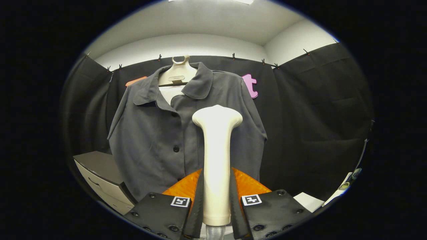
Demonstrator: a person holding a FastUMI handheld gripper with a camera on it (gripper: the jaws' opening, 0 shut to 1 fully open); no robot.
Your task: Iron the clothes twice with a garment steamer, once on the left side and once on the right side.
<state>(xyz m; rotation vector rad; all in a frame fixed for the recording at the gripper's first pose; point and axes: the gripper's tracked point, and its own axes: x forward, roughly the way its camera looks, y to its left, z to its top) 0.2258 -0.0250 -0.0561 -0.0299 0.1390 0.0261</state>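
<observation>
Steamer (217, 156) clamped in hand-held gripper (216, 186) — upright

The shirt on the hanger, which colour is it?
The shirt is plain dark grey with dark buttons, best seen in the gripper view, beyond the steamer.

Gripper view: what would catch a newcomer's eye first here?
First, the cream garment steamer, standing upright, its handle clamped between the claw fingers. Just beyond its flared head hangs a dark grey button-up shirt on a pale hanger against the black cloth wall. A grey drawer cabinet sits low beside the shirt.
</observation>
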